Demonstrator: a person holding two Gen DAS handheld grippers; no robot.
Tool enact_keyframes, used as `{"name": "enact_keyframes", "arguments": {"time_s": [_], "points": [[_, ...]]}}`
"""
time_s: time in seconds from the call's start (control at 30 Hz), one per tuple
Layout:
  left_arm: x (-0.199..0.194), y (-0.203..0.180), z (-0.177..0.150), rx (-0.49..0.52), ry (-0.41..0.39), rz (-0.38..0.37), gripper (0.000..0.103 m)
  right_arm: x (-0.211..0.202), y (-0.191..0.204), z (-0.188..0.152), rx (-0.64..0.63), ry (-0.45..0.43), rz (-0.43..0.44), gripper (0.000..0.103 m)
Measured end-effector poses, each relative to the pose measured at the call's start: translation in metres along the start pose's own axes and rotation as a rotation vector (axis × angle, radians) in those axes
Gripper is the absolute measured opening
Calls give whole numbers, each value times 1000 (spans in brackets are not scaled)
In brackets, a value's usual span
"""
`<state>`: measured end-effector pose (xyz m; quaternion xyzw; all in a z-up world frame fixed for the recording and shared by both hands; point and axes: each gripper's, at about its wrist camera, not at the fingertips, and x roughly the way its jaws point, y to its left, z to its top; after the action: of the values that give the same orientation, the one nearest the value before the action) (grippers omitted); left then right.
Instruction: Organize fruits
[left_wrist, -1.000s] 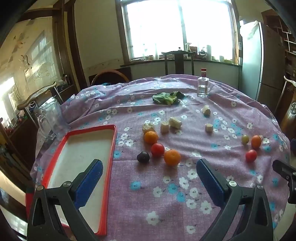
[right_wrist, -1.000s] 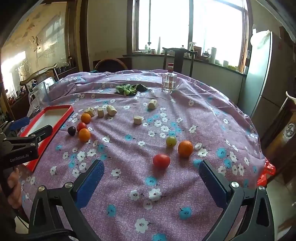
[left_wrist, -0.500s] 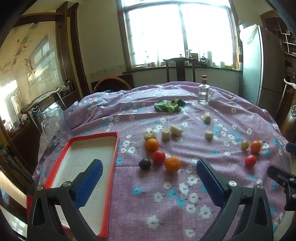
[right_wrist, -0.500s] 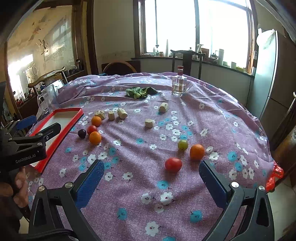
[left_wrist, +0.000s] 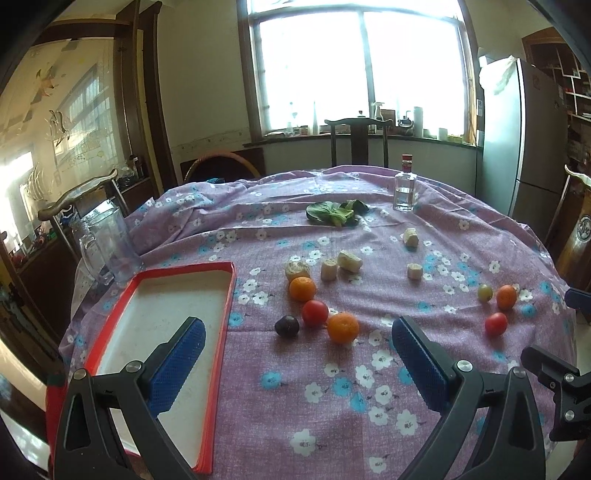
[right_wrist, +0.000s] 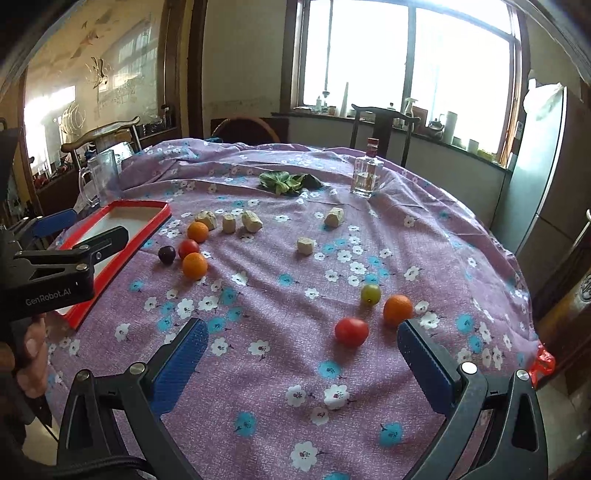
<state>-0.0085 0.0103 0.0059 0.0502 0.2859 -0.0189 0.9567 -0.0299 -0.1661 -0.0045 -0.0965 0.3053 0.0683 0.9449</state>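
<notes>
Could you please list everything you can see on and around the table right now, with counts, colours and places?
Tray: one, red rim, white inside, left edge of table, nothing in it.
Oranges: three, orange; two near the tray, one at right.
Tomatoes: two, red; one in the left cluster, one at right.
Plum: one, dark purple, left cluster.
Green fruit: one, yellow-green, right cluster.
Banana pieces: five, pale, mid-table.
Leafy greens: one bunch, green, far side.
Bottle: one, clear, red cap, far side.
Glass mug: one, clear, behind the tray.
Tablecloth: purple, floral.
Left gripper: blue pads, open.
Right gripper: blue pads, open.
</notes>
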Motion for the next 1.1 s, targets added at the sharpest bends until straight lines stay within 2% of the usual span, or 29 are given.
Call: {"name": "enact_keyframes", "arguments": {"time_s": [1.1], "points": [[6,-2,-6,-12,25,-39,102,6,-15,-4,47,40,-7,103]]}}
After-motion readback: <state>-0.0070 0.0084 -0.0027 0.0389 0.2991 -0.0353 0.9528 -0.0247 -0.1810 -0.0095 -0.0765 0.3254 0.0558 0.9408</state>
